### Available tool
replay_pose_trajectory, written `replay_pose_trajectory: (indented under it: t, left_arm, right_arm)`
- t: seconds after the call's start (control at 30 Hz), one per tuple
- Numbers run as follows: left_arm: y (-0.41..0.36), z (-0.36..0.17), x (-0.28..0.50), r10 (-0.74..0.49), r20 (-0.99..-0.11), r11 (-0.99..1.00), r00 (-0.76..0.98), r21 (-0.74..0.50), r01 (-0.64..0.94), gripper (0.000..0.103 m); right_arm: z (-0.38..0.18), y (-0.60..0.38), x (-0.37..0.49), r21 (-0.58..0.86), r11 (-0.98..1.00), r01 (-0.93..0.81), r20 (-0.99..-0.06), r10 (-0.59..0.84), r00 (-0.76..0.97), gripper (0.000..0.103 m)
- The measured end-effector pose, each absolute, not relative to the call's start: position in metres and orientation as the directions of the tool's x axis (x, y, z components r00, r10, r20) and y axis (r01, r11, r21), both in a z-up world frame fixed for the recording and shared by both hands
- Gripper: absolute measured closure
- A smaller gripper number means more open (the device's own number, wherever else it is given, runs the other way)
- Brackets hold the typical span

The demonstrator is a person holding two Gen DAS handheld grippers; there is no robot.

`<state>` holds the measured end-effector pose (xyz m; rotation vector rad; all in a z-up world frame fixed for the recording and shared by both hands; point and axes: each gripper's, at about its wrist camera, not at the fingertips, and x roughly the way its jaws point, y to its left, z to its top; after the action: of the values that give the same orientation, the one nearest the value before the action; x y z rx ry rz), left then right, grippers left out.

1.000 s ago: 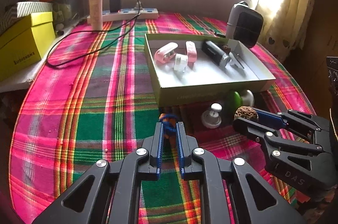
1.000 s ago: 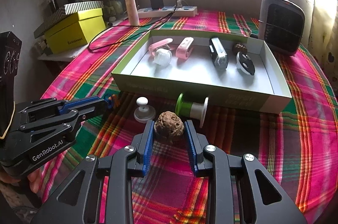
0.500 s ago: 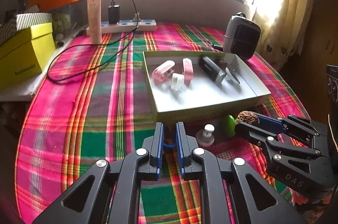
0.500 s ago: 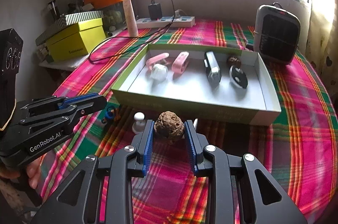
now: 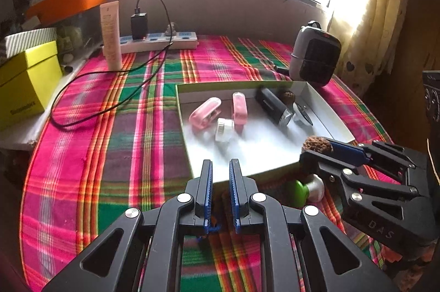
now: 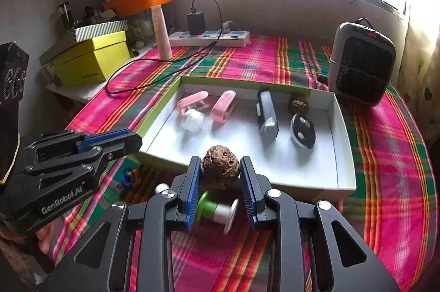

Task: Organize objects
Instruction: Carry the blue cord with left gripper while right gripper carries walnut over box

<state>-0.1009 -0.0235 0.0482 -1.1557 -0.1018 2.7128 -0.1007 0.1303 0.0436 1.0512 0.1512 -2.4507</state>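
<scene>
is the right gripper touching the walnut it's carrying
Touching: the right wrist view shows the right gripper with both blue pads pressed against the walnut.

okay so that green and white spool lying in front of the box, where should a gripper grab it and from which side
Grip the white barrel of the spool, between its green flange and its white flange. It lies on its side on the tablecloth, close to the box, so coming from above looks best, with one finger on each side of the barrel. The flanges should stop it slipping out endways.
</scene>
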Motion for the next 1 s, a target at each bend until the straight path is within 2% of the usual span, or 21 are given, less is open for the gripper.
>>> replay_pose_trajectory:
  t: [0.47,0.8,1.0]
  left_arm:
    - [-0.016,0.038,-0.130,0.219,-0.721,-0.975,-0.657,-0.143,-0.169,0.092]
    - [-0.043,0.045,-0.110,0.213,-0.718,-0.977,-0.663,-0.160,-0.141,0.092]
    - [-0.051,0.041,-0.091,0.226,-0.737,-0.974,-0.638,-0.175,-0.142,0.085]
  right_arm:
    - [0.034,0.130,-0.144,0.069,-0.890,0.450,-0.738,-0.349,-0.577,0.073]
    - [0.031,0.137,-0.140,0.088,-0.890,0.447,-0.736,-0.360,-0.573,0.073]
    - [0.031,0.135,-0.135,0.085,-0.889,0.450,-0.733,-0.362,-0.576,0.073]
